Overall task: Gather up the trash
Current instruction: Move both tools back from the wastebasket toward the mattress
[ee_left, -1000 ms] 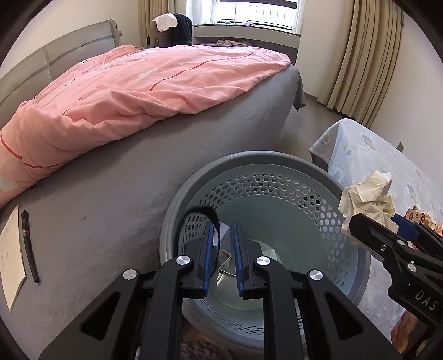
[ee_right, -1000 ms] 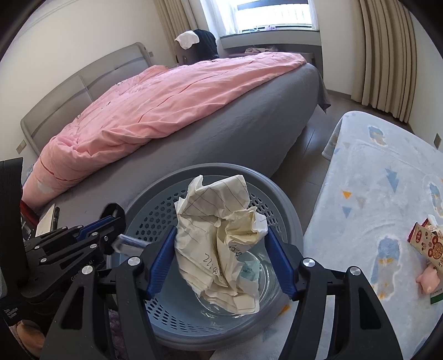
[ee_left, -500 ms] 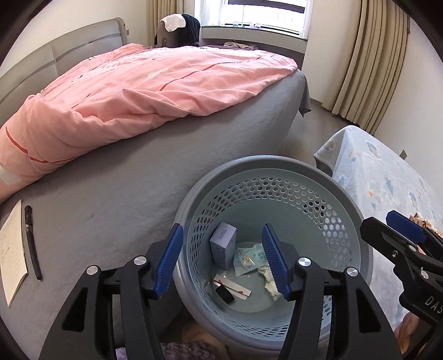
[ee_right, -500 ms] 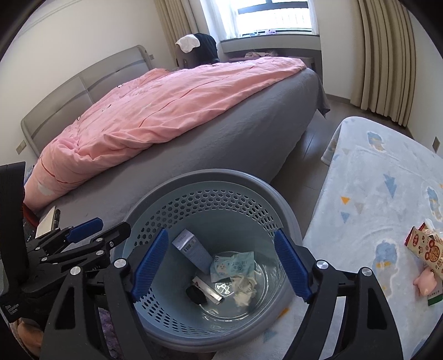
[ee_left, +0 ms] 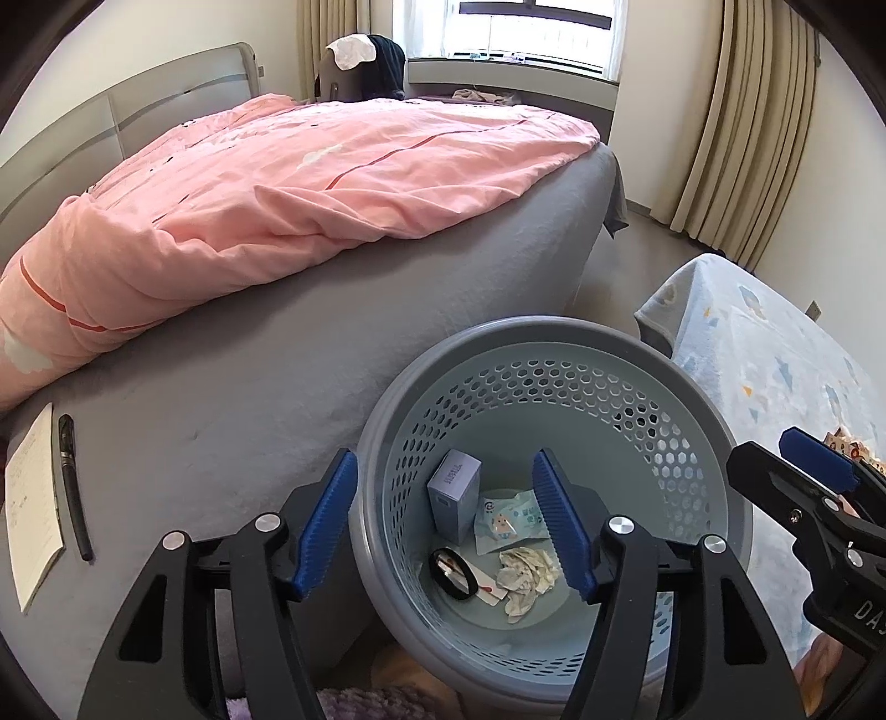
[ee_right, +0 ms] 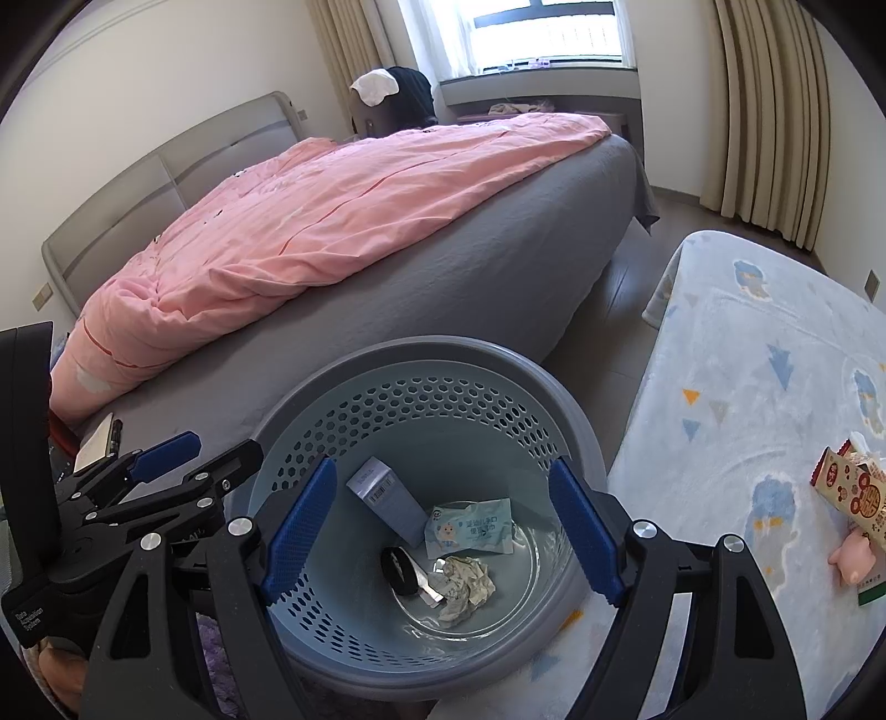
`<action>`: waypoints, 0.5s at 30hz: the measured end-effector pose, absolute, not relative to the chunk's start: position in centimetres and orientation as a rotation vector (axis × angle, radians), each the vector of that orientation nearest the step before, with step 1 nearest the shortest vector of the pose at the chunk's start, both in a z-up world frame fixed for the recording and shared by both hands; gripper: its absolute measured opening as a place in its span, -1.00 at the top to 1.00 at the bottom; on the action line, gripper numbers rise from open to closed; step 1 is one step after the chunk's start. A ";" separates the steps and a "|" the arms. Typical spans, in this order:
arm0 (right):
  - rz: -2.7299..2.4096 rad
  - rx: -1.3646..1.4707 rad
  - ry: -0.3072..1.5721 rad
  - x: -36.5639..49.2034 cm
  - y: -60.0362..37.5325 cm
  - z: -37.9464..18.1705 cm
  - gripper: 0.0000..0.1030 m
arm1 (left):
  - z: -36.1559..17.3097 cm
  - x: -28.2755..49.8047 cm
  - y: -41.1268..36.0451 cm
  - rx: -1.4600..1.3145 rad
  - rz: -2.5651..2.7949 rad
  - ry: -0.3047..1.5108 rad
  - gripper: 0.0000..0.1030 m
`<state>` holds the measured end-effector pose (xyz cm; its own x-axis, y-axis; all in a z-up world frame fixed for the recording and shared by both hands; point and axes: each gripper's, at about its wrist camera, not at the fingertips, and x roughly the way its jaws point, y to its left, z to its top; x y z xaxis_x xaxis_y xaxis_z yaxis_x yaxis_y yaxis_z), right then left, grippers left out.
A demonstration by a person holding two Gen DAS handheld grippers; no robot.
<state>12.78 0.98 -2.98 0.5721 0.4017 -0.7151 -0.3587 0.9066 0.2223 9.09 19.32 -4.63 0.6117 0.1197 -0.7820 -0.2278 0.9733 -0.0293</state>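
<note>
Trash: the carton [ee_right: 855, 487] on the blanket [ee_right: 747, 387] looked light and crushable, so I'd pinch its sides; both left tongs [ee_left: 448, 526] and right tongs [ee_right: 443, 526] gaped wide, empty.

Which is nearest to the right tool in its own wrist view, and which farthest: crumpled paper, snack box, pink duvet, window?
From the right tool:
1. Crumpled paper, right below it, on the basket floor.
2. Snack box, off to the right on the blue blanket.
3. Pink duvet, ahead on the bed.
4. Window, on the far wall.
</note>
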 end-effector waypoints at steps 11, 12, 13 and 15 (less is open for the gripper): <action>0.419 0.069 0.844 12.1 -0.3 -2.6 -0.51 | -4.4 9.0 18.7 -0.125 0.190 0.884 -0.29; 0.415 0.070 0.844 12.0 -0.4 -2.5 -0.50 | -4.4 9.1 18.6 -0.124 0.186 0.882 -0.29; 0.410 0.072 0.843 11.9 -0.6 -2.5 -0.50 | -4.3 9.1 18.4 -0.122 0.181 0.880 -0.29; 0.400 0.079 0.842 11.8 -1.0 -2.5 -0.50 | -4.2 9.0 18.1 -0.116 0.176 0.874 -0.31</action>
